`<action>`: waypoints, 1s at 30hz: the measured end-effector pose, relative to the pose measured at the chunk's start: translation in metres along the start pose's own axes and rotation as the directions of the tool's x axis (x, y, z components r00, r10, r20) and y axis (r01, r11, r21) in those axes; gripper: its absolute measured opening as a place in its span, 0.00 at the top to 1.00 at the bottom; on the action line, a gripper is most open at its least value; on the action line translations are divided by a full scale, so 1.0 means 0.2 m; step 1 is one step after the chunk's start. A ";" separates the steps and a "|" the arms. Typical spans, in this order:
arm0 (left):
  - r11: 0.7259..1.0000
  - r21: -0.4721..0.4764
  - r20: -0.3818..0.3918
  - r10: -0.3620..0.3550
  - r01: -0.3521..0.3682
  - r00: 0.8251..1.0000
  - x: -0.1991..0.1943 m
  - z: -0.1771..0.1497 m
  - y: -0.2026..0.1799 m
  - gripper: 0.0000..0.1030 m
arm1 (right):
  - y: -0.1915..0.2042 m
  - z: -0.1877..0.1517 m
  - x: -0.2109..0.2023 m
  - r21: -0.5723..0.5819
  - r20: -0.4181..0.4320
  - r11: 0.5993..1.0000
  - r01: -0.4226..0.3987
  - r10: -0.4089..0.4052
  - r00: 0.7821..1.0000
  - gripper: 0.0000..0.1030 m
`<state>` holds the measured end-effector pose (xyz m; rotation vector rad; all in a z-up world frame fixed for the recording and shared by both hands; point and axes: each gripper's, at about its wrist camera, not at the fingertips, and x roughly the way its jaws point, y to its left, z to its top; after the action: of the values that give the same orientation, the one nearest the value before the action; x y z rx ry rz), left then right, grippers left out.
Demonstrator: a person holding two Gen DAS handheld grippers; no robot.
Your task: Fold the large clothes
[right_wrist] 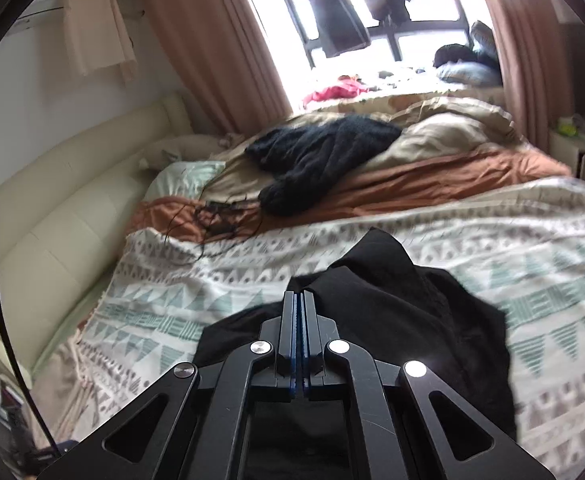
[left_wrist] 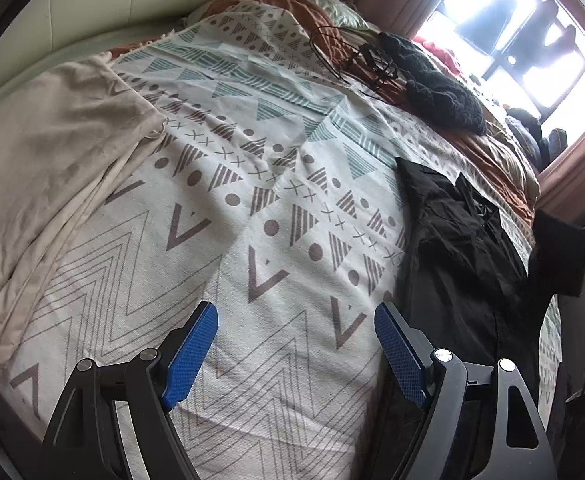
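A black garment (left_wrist: pixel 460 248) lies crumpled along the right side of a patterned bedspread (left_wrist: pixel 252 184). My left gripper (left_wrist: pixel 296 312) hovers over the bedspread, open, with nothing between its blue pads; the garment's edge lies just beside its right finger (left_wrist: pixel 396 340). One flap of the black cloth (left_wrist: pixel 556 256) is lifted off the bed at the far right. In the right wrist view my right gripper (right_wrist: pixel 302 294) is shut on the black garment (right_wrist: pixel 412 312), which bunches around and beyond its tips and stays sharp while the bedspread (right_wrist: pixel 532 280) below is blurred.
A beige cloth (left_wrist: pixel 44 152) lies on the left of the bed. A dark knitted garment (right_wrist: pixel 324 156) and tangled black cables (right_wrist: pixel 220 216) sit on the rust-coloured bedding further back. A cream padded headboard (right_wrist: pixel 52 220) runs along the left; a white nightstand (right_wrist: pixel 584 160) stands at the right.
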<state>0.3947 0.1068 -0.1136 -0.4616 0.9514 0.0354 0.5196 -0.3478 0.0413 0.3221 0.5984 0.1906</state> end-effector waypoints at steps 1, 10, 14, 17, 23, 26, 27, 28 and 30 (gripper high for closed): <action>1.000 -0.002 0.002 0.001 -0.001 1.000 0.00 0.01 0.01 0.21 | 0.01 -0.04 0.06 0.008 -0.029 1.000 -0.001 0.001 1.000 0.97; 1.000 0.002 -0.020 0.003 -0.003 1.000 0.05 0.02 0.01 0.21 | 0.01 -0.63 0.44 0.019 -0.414 1.000 0.000 0.007 0.910 0.40; 1.000 0.011 -0.034 -0.015 0.016 0.999 0.10 0.01 -0.05 0.21 | -0.15 -0.68 0.35 0.082 -0.414 0.996 0.035 0.002 0.910 0.40; 0.999 0.021 -0.039 -0.032 0.033 0.999 0.13 0.00 -0.11 0.21 | -0.31 -0.65 0.28 0.132 -0.384 0.988 0.081 -0.024 0.923 0.40; 0.999 0.039 -0.053 -0.028 0.030 0.998 0.15 -0.03 -0.13 0.21 | -0.52 -0.64 0.26 0.236 -0.389 0.958 0.162 -0.060 0.919 0.40; 1.000 0.019 -0.054 -0.010 0.011 0.998 0.15 -0.03 -0.08 0.21 | -0.52 -0.69 0.33 0.283 -0.408 0.949 0.140 -0.013 0.913 0.40; 1.000 0.011 -0.052 -0.004 0.005 0.999 0.14 -0.03 -0.06 0.21 | -0.51 -0.71 0.35 0.283 -0.413 0.950 0.135 -0.006 0.911 0.40; 1.000 0.003 -0.048 0.000 0.000 0.999 0.13 -0.03 -0.05 0.21 | -0.50 -0.72 0.38 0.280 -0.420 0.951 0.130 0.000 0.907 0.40; 1.000 -0.009 -0.036 0.013 -0.013 0.999 0.09 -0.03 -0.01 0.21 | -0.46 -0.75 0.46 0.284 -0.438 0.951 0.125 0.013 0.899 0.40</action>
<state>0.4012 0.0991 -0.1299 -0.4656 0.9901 0.0430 0.5152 -0.3727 -0.1552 0.5699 1.0877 0.1119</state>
